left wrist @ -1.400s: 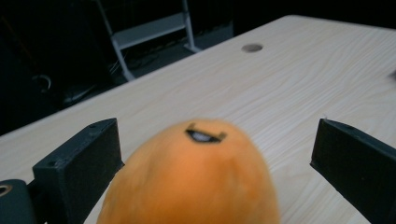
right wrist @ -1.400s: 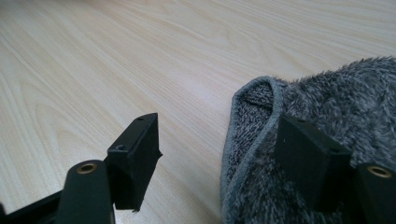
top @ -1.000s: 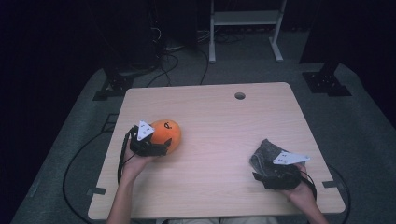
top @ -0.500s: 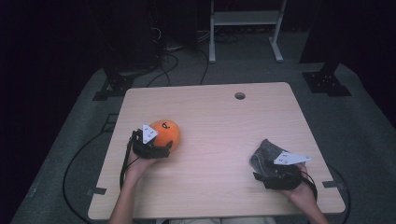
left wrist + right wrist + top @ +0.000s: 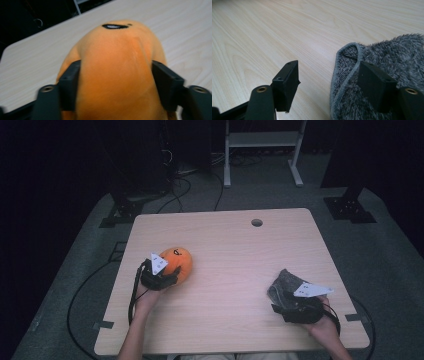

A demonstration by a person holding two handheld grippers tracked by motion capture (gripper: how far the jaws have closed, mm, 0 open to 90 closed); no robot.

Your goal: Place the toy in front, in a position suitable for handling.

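An orange plush toy with a stitched black mouth lies on the left part of the wooden table. My left gripper reaches over it from the near side. Its jaws have just been closing, and in the left gripper view both pads press into the plush toy, which bulges between them. At the right, near the front edge, lies a crumpled grey fleece cloth. My right gripper stands open at it. In the right gripper view the cloth's hemmed edge lies between the jaws, nearer the right one.
A round cable hole sits near the table's far edge. Black cables trail from the grippers over the front edge. A white metal stand and dark equipment feet stand on the grey floor beyond the table.
The left gripper has edged slightly closer onto the orange toy. The right hand, its gripper and the grey cloth have stayed where they were.
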